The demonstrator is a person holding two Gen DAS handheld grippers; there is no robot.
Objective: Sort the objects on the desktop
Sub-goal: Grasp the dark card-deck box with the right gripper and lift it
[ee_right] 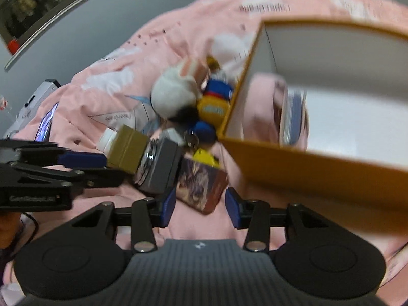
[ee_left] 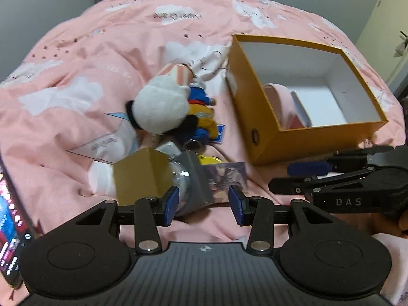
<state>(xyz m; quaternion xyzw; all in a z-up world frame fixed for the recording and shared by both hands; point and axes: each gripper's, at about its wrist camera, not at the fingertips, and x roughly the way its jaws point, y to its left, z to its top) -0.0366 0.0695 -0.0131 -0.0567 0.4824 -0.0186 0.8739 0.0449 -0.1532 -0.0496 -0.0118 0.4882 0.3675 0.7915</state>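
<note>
A pile of small objects lies on a pink bedspread: a white plush (ee_left: 160, 107), a gold box (ee_left: 141, 176), a grey case (ee_left: 193, 178), and a picture-printed card box (ee_right: 201, 186). An open yellow box (ee_left: 267, 132) stands to the right with a pink item (ee_left: 280, 102) inside. My left gripper (ee_left: 204, 205) is open, its fingers either side of the grey case. My right gripper (ee_right: 200, 205) is open around the card box, and shows at the right of the left view (ee_left: 308, 169).
The pink bedspread (ee_left: 76, 76) is rumpled. A phone with a lit screen (ee_left: 10, 229) lies at the left edge. Grey walls surround the bed. The yellow box wall (ee_right: 306, 168) is close to my right gripper.
</note>
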